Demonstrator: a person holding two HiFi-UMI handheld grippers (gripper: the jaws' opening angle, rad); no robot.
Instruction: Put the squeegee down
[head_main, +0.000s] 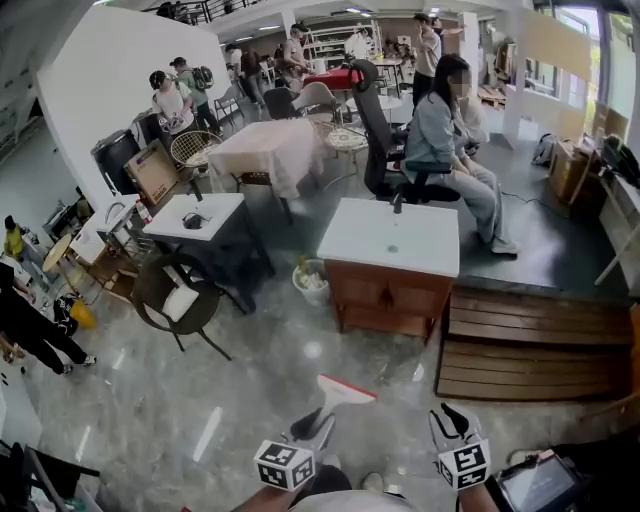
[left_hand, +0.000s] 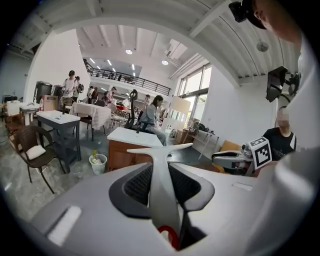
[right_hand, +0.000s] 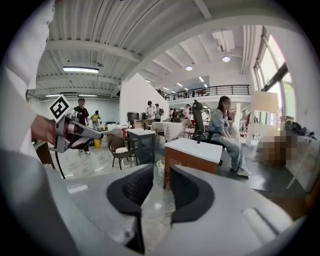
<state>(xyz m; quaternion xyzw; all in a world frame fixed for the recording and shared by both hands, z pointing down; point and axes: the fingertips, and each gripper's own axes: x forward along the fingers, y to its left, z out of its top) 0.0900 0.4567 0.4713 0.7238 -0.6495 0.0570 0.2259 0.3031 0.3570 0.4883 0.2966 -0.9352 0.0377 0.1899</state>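
White squeegee (head_main: 346, 391), blade apparently red-edged, handle clamped in left claw (head_main: 318, 424).

A white-topped sink cabinet (head_main: 372, 238) stands on the glossy floor (head_main: 200, 400). Just left of it sits a small bucket (head_main: 311, 283). Further left are a dark table (head_main: 205, 214) and a wicker chair (head_main: 178, 296). Behind the cabinet a person (head_main: 450, 150) sits on an office chair (head_main: 384, 140). Wooden steps (head_main: 540, 345) lie to its right.
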